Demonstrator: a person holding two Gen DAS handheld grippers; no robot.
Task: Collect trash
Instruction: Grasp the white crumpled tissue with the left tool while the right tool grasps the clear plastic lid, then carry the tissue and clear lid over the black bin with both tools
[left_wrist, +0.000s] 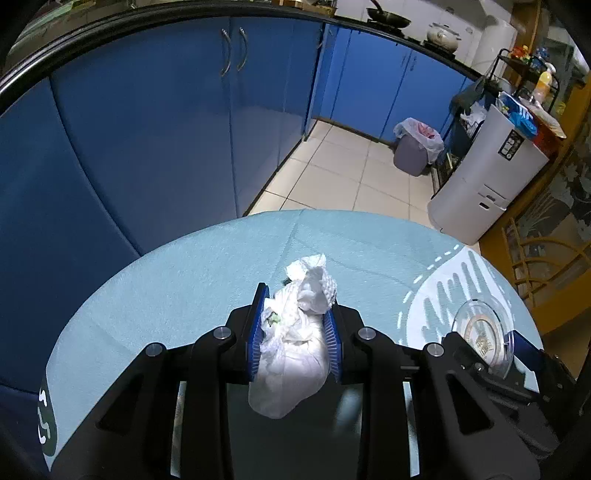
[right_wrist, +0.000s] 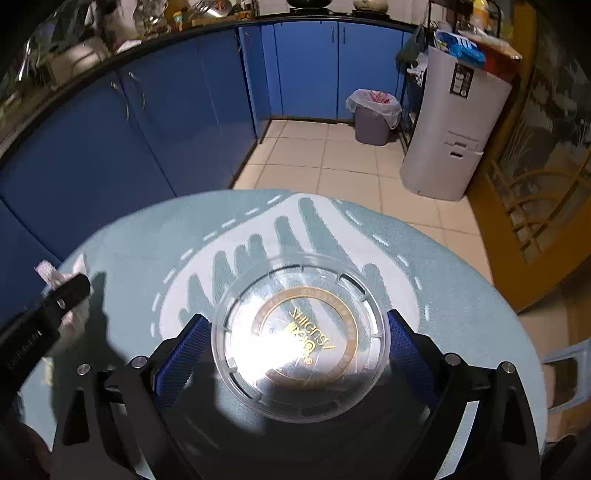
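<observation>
Two pieces of trash on the round table (right_wrist: 122, 236): clear plastic lid (right_wrist: 301, 341), stiff but slick, lies flat near its edge between the spread right gripper (right_wrist: 297, 343), best taken at the rim. Beside the lid, left gripper (left_wrist: 295, 332) pinches soft, light crumpled tissue wad (left_wrist: 295, 332).

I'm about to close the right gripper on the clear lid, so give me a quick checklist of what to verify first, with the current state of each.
1. Left gripper shut on the tissue wad: ok.
2. Right gripper open wide enough for the lid: ok, blue pads flank it on both sides.
3. Lid centred between the pads: ok, roughly.
4. Pads touching the lid rim: cannot tell, glare hides the edges.
5. Lid lying flat on the table: ok.
6. Left gripper clear of the lid: ok, it is off to the left.
</observation>
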